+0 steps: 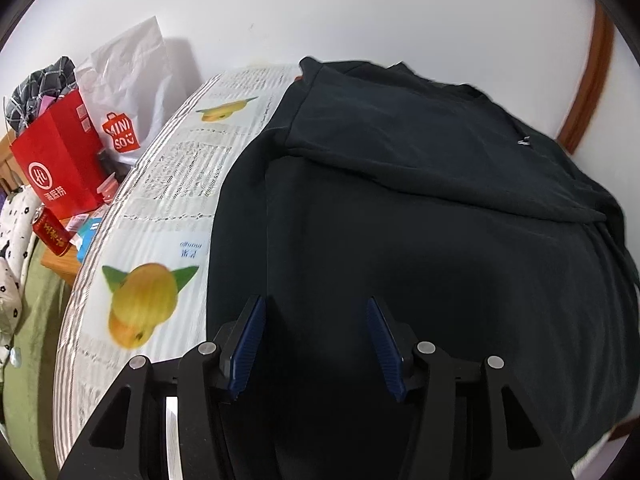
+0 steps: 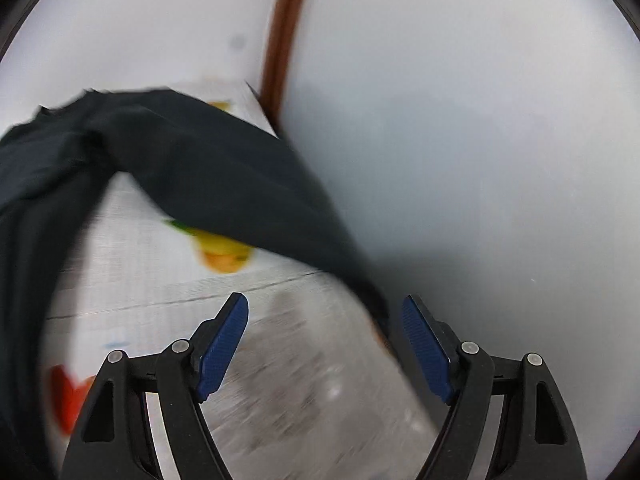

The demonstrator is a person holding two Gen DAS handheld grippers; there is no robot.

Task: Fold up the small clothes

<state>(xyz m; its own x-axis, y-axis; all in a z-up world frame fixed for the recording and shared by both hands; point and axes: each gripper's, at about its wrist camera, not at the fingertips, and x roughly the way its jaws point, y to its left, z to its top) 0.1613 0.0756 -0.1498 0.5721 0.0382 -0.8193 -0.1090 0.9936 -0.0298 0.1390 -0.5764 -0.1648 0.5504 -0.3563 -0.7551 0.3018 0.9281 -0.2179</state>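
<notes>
Black garment (image 1: 420, 208): lay spread over most of a table covered by a cloth printed with fruit and text (image 1: 168, 184), its upper part folded down across the body. Items listed left to right, left wrist view. Far left, beyond the table edge: patterned white fabric (image 1: 12, 236); red drink can (image 1: 50, 230) lying tilted; red paper bag (image 1: 60, 164) with dark checked cloth (image 1: 40, 84) showing from its top; white Miniso bag (image 1: 128, 92) just behind it against the wall. Centre: printed cloth, bare along its left strip. Near centre: left gripper (image 1: 316, 312), blue pads spread apart above the garment's near part, nothing pinched between them. Far right: brown trim (image 1: 592, 80) on the white wall.

Right wrist view, blurred. Left and centre: the same garment (image 2: 224, 176), one part draped toward the table's right edge. Near centre: right gripper (image 2: 324, 308), pads spread wide over bare printed cloth (image 2: 280, 360), gripping nothing. Right: plain white wall (image 2: 480, 160).
</notes>
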